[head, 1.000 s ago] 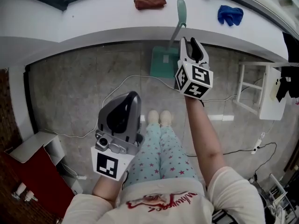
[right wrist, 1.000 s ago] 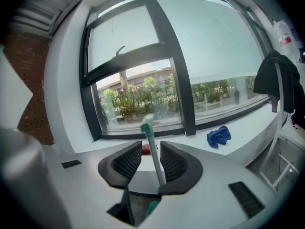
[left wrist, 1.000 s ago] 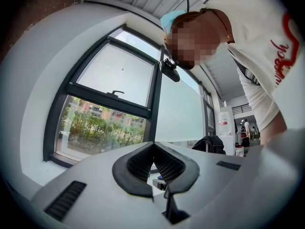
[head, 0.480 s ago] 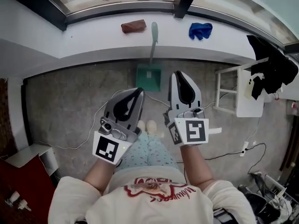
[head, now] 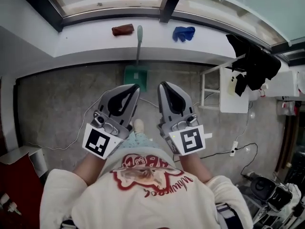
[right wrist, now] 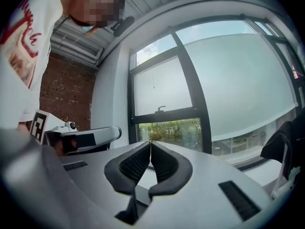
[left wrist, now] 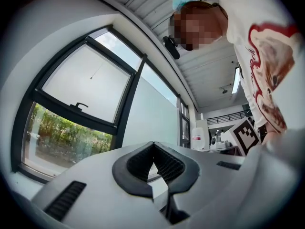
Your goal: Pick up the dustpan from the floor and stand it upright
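Since the dustpan (head: 135,73) stands propped at 12 o'clock, we hold the left gripper (head: 134,87) and right gripper (head: 163,84) (its jaws just closed) pressed together, both empty.

Bright window (right wrist: 209,80) daylight; sharp focus; heavy fisheye warping, dark corners

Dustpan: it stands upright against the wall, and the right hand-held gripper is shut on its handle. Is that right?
No. The right hand-held gripper is shut on nothing, as the right gripper view shows; the dustpan does stand upright against the wall.
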`<state>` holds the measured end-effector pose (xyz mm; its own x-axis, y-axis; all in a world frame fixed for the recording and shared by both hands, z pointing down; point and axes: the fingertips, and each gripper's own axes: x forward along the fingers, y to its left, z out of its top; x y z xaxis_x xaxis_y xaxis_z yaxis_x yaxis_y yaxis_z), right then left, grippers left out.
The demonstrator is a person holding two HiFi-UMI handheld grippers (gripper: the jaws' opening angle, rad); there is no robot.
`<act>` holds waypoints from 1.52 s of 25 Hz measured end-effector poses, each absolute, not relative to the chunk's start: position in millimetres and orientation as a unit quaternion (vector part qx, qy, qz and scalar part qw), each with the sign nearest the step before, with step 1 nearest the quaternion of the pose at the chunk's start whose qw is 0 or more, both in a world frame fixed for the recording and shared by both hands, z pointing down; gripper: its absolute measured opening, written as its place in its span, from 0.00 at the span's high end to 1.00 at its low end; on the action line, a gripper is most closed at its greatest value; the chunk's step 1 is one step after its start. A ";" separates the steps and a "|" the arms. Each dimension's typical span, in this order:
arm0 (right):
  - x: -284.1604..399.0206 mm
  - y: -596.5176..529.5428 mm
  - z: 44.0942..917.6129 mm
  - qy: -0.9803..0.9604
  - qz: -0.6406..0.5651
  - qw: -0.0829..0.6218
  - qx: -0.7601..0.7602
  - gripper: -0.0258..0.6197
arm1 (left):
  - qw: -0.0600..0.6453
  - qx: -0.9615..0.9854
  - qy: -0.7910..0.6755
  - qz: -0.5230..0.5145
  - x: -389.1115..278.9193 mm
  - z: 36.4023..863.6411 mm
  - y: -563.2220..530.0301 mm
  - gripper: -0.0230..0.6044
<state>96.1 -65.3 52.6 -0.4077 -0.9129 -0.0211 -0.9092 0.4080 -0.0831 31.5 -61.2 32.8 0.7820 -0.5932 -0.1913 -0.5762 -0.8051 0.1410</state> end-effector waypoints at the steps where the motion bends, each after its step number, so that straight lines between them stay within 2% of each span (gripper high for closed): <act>1: 94.6 -57.9 45.9 0.843 -0.022 0.030 -0.536 0.92 | 0.033 0.944 -0.309 -0.114 33.9 29.0 -53.9 0.93; 10: 44.2 -6.0 13.1 0.907 -0.013 0.056 -0.418 0.92 | 0.004 0.927 -0.355 -0.121 22.5 10.9 3.6 0.93; 16: 13.2 26.6 13.0 0.925 0.054 -0.014 -0.375 0.92 | -0.007 0.925 -0.364 -0.112 -2.2 5.0 37.8 0.93; 22: 12.2 77.0 6.8 0.923 0.003 0.026 -0.384 0.92 | -0.022 0.920 -0.367 -0.139 -25.5 -14.0 94.2 0.93; 29: -28.7 210.1 10.4 0.896 -0.017 0.053 -0.441 0.92 | -0.033 0.930 -0.348 -0.114 -95.2 -2.0 238.5 0.93; 38: -81.6 386.8 13.5 0.867 -0.018 0.030 -0.496 0.92 | -0.003 0.943 -0.316 -0.105 -156.1 8.0 397.2 0.93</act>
<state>-81.6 386.8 13.5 -0.5052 -0.8623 -0.0347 -0.8601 0.5064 -0.0608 -156.1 397.2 8.0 0.7783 -0.5955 -0.1989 -0.5966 -0.8002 0.0609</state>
